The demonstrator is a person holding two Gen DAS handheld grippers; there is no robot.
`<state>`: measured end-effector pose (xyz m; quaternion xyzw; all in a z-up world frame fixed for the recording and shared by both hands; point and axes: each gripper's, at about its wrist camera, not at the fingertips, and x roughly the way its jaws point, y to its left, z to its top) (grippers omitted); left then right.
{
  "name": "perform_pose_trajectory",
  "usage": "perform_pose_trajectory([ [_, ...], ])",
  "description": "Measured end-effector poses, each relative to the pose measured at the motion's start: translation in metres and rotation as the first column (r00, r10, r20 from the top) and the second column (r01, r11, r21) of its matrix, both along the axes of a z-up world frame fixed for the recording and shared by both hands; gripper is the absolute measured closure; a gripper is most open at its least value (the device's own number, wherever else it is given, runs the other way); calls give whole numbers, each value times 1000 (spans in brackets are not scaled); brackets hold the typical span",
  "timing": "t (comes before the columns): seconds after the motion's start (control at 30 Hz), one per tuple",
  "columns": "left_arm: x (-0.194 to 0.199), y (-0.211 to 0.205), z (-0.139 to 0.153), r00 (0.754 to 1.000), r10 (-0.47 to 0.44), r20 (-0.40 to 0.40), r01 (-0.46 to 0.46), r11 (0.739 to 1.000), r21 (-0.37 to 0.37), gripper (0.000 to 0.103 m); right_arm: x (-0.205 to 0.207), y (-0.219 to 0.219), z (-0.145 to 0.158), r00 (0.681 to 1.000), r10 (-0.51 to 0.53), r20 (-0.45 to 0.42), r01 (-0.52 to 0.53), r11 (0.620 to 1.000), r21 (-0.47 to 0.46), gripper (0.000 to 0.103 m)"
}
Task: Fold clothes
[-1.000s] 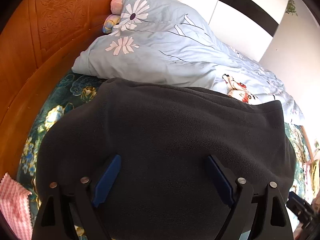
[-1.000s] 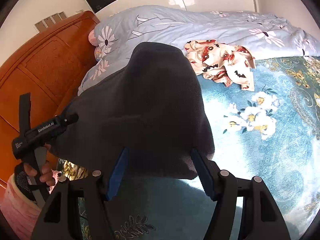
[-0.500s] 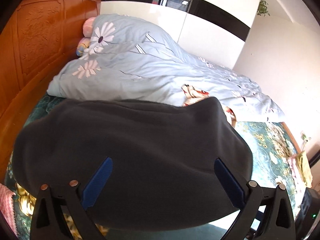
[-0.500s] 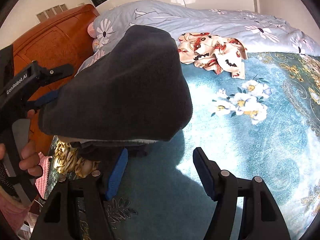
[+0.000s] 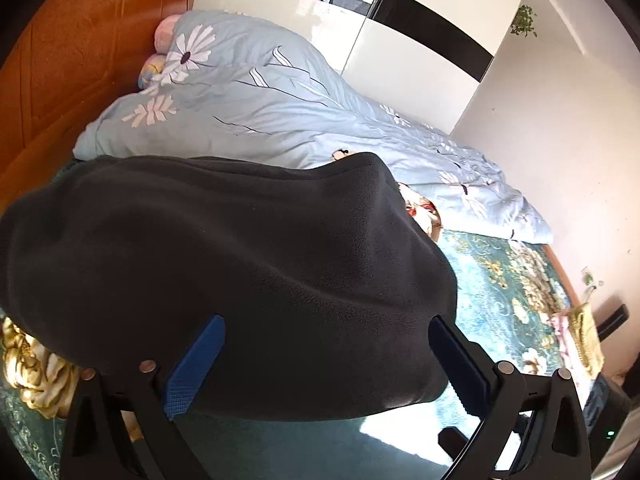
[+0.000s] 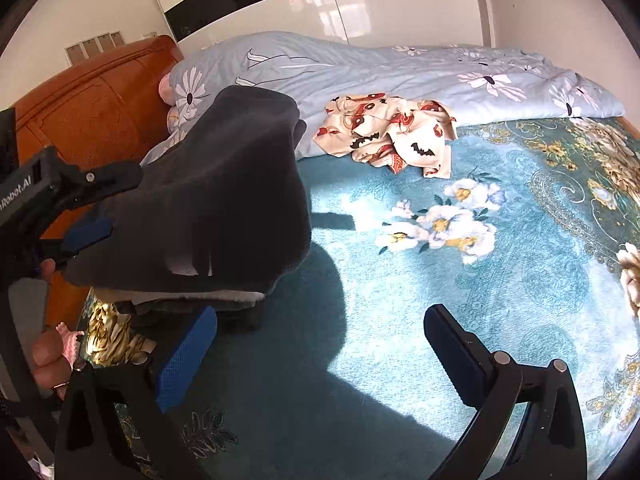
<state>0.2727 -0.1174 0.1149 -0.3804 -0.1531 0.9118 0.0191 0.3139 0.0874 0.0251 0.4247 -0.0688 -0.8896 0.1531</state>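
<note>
Dark grey fleece (image 5: 240, 264); teal floral blanket (image 6: 460, 280)

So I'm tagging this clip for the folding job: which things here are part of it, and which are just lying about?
Part of the job:
- dark fleece garment, draped over the left gripper
- right gripper, open with nothing in it
- patterned cloth with bats, crumpled and unfolded

Just lying about:
- light blue duvet
- teal floral bedspread
- wooden headboard

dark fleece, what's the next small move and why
Probably lower the left gripper to set the dark fleece flat on the teal bedspread: it hangs folded above the cover, casting a shadow, and the right gripper is open and empty.
</note>
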Motion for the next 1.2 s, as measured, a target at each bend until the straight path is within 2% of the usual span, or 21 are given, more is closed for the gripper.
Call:
perform_pose_trajectory([
  [0.13,17,11,-8,998,48,-36,-50,998,-41,0,2,6,2,999,-12,-31,12,1000,13,0],
  [0.3,21,21,-32,995,90,53,-84,990,-110,0,4,11,0,997,-20,-69,22,999,34,0],
  [0.47,24,35,-43,991,118,61,-104,976,-190,0,5,18,-9,999,-5,-48,6,1000,19,0],
  [0.67,34,44,-43,979,173,110,-149,968,-200,0,5,26,-10,996,-32,-83,34,999,22,0],
  [0.83,51,57,-49,970,192,149,-154,960,-235,0,2,31,-12,996,-39,-78,40,999,13,0],
  [1.0,51,53,-58,950,238,203,-192,956,-221,0,3,29,-12,996,-22,-82,24,1000,15,0],
  [1.2,45,55,-68,933,279,228,-219,941,-257,0,4,33,-13,996,-23,-85,24,1000,8,0],
])
